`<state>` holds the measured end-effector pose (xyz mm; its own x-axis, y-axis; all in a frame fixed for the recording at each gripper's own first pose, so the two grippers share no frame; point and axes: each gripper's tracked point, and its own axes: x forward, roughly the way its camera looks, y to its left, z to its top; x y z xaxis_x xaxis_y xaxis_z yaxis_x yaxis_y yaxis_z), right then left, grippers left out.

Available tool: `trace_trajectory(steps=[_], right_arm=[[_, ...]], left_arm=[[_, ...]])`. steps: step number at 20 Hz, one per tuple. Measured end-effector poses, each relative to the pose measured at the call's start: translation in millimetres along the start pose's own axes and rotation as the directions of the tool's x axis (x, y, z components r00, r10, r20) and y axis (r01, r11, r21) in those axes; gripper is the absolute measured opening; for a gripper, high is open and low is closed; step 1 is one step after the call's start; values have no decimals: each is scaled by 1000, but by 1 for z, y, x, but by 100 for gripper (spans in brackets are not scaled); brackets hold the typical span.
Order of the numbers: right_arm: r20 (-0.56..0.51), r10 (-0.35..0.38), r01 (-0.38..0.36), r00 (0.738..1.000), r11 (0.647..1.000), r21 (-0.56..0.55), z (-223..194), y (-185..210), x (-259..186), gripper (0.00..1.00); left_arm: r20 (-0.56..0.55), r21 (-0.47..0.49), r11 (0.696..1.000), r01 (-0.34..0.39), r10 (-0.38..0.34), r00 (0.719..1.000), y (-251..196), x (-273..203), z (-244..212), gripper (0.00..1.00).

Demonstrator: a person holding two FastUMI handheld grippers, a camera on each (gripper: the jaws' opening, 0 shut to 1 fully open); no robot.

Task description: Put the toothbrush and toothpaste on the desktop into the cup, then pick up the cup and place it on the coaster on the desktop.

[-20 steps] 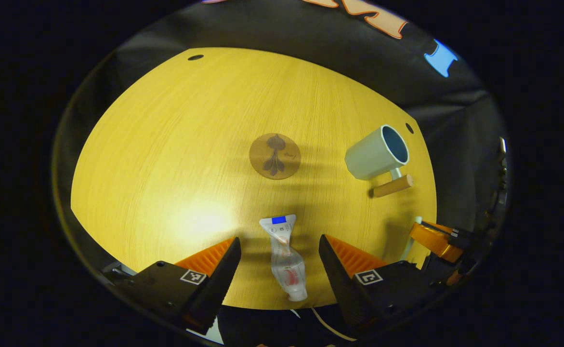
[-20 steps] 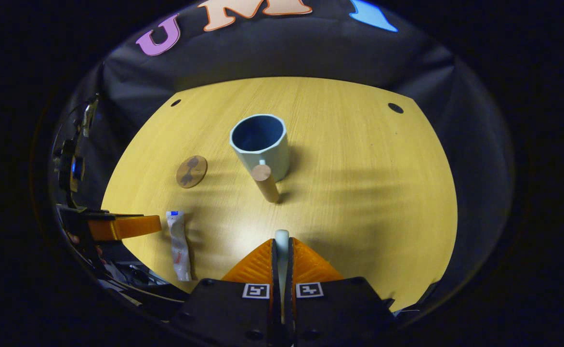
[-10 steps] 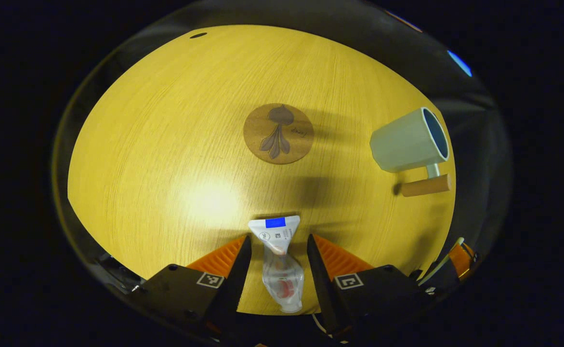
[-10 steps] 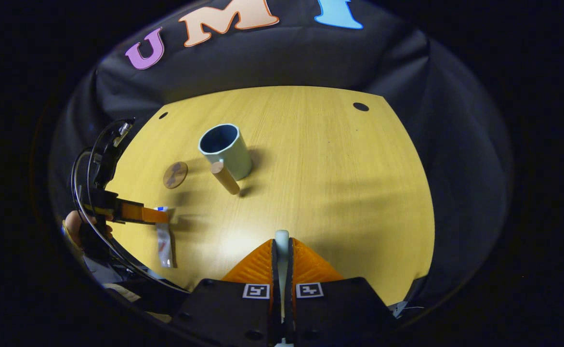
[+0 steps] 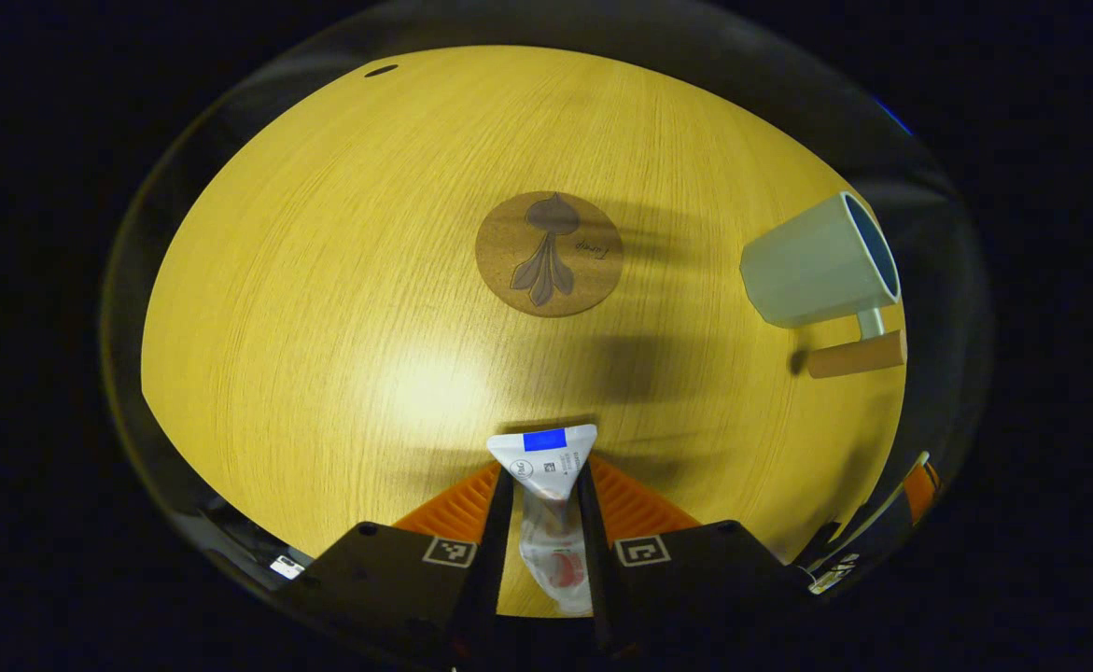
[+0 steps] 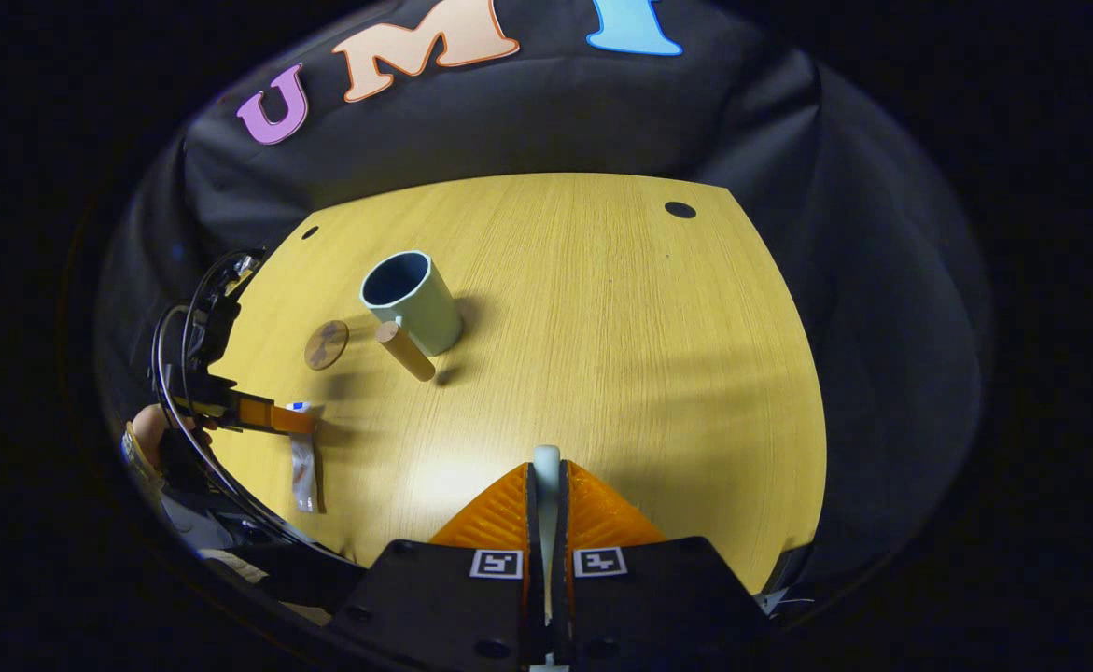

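A clear toothpaste tube [image 5: 546,455] with a white crimped end lies on the yellow desktop [image 5: 322,308], and my left gripper [image 5: 544,485] is shut on its sides. Beyond it lies the round brown coaster [image 5: 549,254]. A pale cup [image 5: 817,275] with a wooden handle [image 5: 854,356] stands to the right. In the right gripper view my right gripper [image 6: 547,471] is shut on a white toothbrush [image 6: 546,460], held above the table's near edge. Farther off in that view are the cup [image 6: 413,299], the coaster [image 6: 326,344], the toothpaste [image 6: 302,467] and the left gripper [image 6: 271,417].
Small dark holes sit near the desktop's far corners [image 6: 679,210]. A hand [image 6: 147,431] holds the left gripper at the table's left edge, with cables looping above it. Bare desktop [image 6: 649,355] spreads right of the cup.
My left gripper has come down and forward over the toothpaste and its fingers have shut on the tube. My right gripper has drawn back from the cup, still holding the toothbrush.
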<state>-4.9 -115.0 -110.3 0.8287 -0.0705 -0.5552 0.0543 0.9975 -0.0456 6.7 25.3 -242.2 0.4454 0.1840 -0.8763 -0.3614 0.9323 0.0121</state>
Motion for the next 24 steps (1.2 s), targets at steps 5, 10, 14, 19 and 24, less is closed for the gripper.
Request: trace_trajectory(steps=[5,10,14,19,24], right_arm=[[34,51,-51,998,999,10,20,11,7,6],[132,119,-128,984,989,68,62,32,9,6],[280,184,-210,942,975,68,119,56,-5,5],[404,247,-259,881,965,-26,176,87,-14,5],[568,287,-282,772,954,-100,240,116,-16,5]], left_arm=[[37,-26,998,49,-48,998,-8,-7,-1,14],[149,-97,988,124,-109,983,-19,-30,19,5],[279,-57,972,227,-203,939,-49,-65,58,4],[421,95,967,237,-255,870,-82,-114,106,4],[608,202,938,282,-345,715,-131,-156,158,4]])
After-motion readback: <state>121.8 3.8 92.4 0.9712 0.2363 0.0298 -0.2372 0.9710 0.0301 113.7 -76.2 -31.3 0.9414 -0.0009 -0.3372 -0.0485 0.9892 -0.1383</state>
